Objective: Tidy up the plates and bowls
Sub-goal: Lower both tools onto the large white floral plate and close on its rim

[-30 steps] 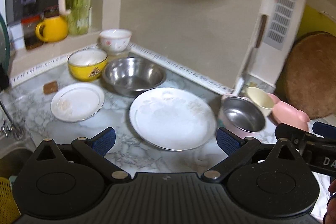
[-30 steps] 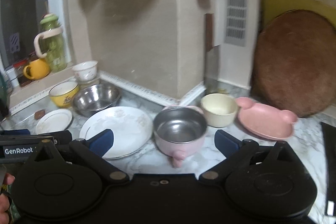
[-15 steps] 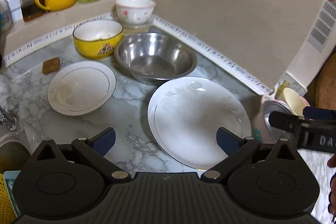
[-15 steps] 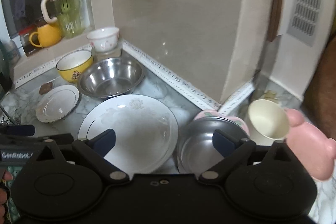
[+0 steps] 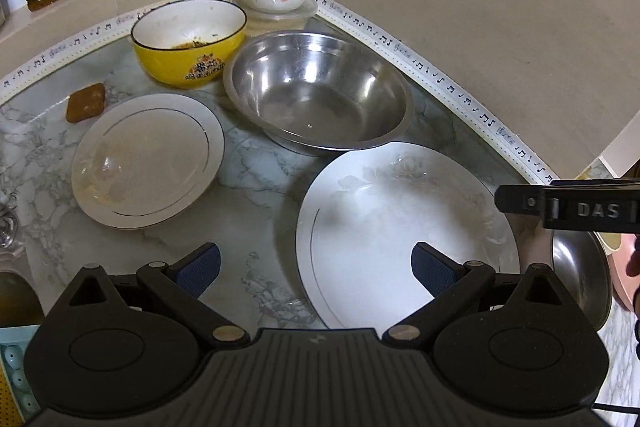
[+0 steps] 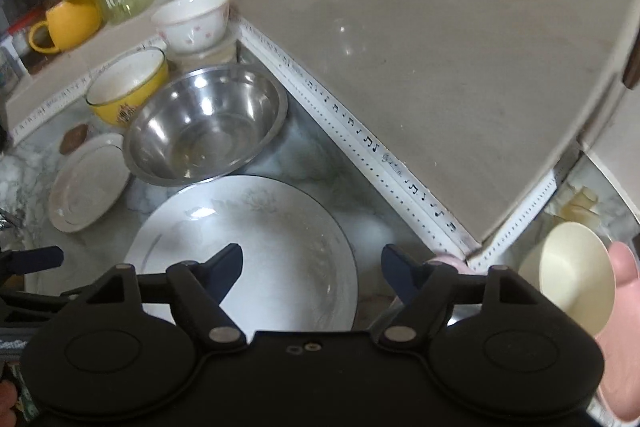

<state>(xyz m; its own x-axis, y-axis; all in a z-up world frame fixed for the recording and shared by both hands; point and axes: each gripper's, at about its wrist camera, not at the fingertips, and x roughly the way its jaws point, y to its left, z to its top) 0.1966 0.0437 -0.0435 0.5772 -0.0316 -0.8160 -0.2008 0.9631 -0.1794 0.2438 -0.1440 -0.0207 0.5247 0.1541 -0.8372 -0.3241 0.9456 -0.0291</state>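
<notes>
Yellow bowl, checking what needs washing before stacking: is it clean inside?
No, the yellow bowl has dark food residue stuck along its white inner wall in the left wrist view.

left gripper [image 5: 316,261]: moved in lower over large white plate [image 5: 384,223] | right gripper [image 6: 311,259]: swung from pink-handled pot to plate's right rim, jaws narrowing, nothing gripped

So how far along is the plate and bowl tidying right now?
Nothing looks done: the small plate, yellow bowl, steel bowl and large plate lie separately on the counter. In hand: nothing yet. The right gripper, jaws just narrowing and empty, hangs over the large plate's right edge; the left gripper is open near its left edge. All stacking remains.
</notes>
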